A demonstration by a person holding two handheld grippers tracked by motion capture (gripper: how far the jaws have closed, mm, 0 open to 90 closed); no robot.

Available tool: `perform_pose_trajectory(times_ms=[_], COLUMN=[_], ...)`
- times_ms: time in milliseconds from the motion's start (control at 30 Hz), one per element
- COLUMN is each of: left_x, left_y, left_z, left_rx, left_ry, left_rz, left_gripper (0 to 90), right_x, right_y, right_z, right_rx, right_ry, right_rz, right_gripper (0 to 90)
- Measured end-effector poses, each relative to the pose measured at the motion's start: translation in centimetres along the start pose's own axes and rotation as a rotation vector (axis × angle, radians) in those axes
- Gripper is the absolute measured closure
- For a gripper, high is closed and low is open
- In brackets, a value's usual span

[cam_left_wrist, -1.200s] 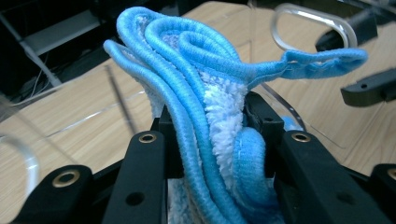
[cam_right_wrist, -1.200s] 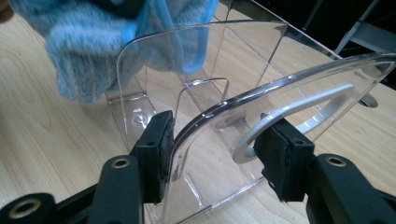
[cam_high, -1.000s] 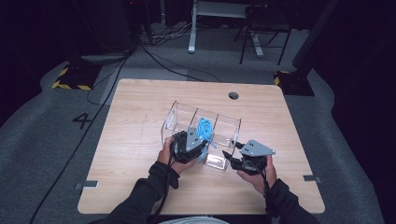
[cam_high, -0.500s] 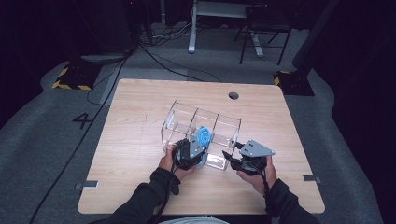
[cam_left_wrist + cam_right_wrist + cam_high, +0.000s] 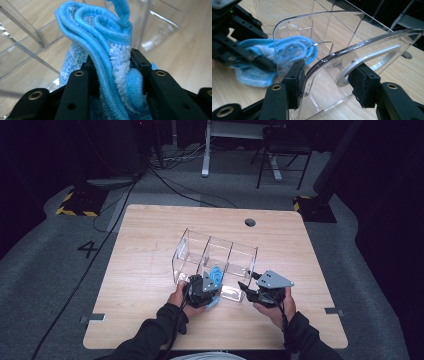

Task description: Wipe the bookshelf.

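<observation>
A clear box point(image 5: 200, 251) with three compartments stands on the wooden table point(image 5: 145, 235). My left gripper point(image 5: 212, 286) is shut on a bunched blue cloth point(image 5: 216, 274) at the box's near wall, by the middle compartment. In the left gripper view the cloth point(image 5: 100, 37) bulges up between the black fingers point(image 5: 75, 82). My right gripper point(image 5: 248, 288) holds the box's right end. In the right gripper view its pads point(image 5: 297, 75) press on the clear end wall point(image 5: 362, 47) with a curved handle cutout. The cloth point(image 5: 292, 48) shows through the plastic.
A round cable hole point(image 5: 250, 222) lies in the table's far side. Beyond the table are a floor cable point(image 5: 165, 180), desk legs point(image 5: 205, 167) and yellow-black floor markers point(image 5: 75, 202). Bare wood surrounds the box on the left and far sides.
My left gripper has come down and toward the table's near edge with the blue cloth, from over the middle compartment to the box's near wall. The right gripper and the box have stayed put.
</observation>
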State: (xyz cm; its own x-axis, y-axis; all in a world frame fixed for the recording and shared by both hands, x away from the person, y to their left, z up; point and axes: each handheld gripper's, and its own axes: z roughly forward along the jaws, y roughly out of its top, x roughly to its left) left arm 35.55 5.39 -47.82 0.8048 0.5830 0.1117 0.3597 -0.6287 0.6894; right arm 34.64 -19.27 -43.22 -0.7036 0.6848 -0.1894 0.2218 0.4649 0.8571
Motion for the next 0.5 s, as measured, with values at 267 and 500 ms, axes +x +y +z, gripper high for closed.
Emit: perform_pose_trajectory(times_ms=[267, 500], left_x=[-0.2, 0.1], left_y=[0.3, 2.0], left_z=[-1.8, -1.4], left_rx=[-0.034, -0.113], left_ry=[0.004, 0.123], left_rz=[0.004, -0.060], left_gripper=[65.3, 64.8], right_x=[0.0, 0.2], right_y=[0.1, 0.0], right_z=[0.1, 0.1], right_rx=[0.001, -0.003], right_ry=[-0.004, -0.008], right_rz=[-0.003, -0.007], right_gripper=[48.5, 48.5])
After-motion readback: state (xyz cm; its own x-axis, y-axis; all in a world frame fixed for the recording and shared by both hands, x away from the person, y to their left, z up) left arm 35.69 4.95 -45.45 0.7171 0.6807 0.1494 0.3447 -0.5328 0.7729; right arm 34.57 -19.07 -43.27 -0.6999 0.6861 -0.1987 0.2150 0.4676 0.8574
